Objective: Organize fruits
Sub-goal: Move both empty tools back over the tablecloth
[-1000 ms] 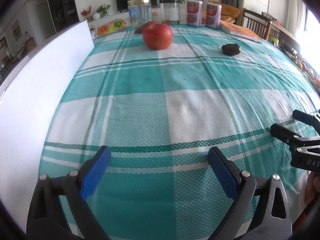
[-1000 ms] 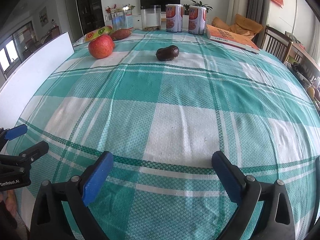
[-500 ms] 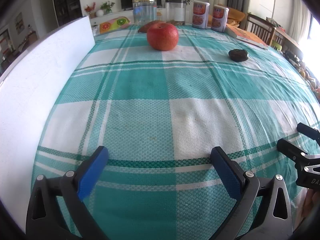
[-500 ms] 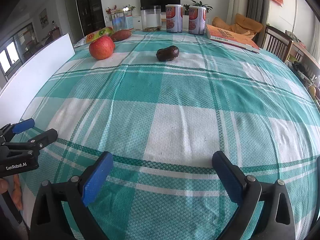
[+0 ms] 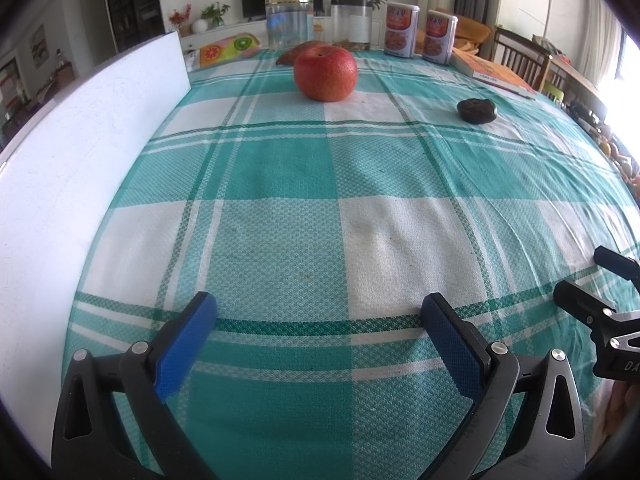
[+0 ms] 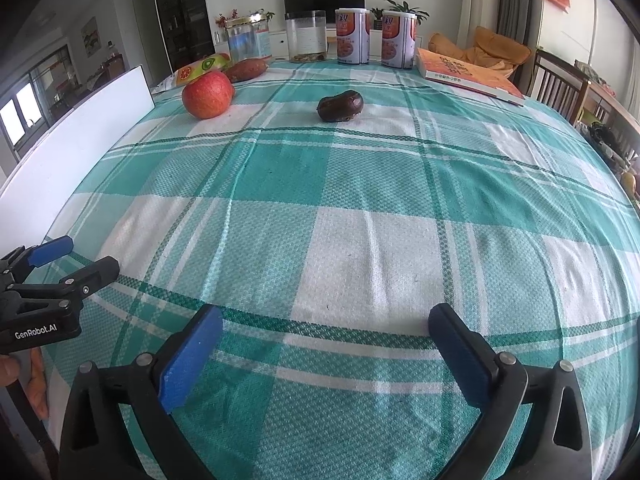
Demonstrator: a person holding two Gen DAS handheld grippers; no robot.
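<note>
I see a round red apple [image 5: 325, 73] near the desk's [image 5: 280, 200] far left corner, with a dark wrinkled fruit [image 6: 340, 105] apart toward the far middle. Both my left tool [image 5: 316, 316] and right tool [image 6: 325, 326] gape empty over open cloth by the near edge. A white board [image 5: 72, 184] walls the left edge; only the right view shows the sweet potato [image 6: 246, 69] whole.

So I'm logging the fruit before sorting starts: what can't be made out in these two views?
- Sweet potato: left wrist view, mostly hidden behind the apple.
- Dark fruit: both views, too small and dark to identify.
- Fruit-print packet: right wrist view, partly covered by the apple.
- Cans: label text too small to read.
- White board: cut off by the left edge.
</note>
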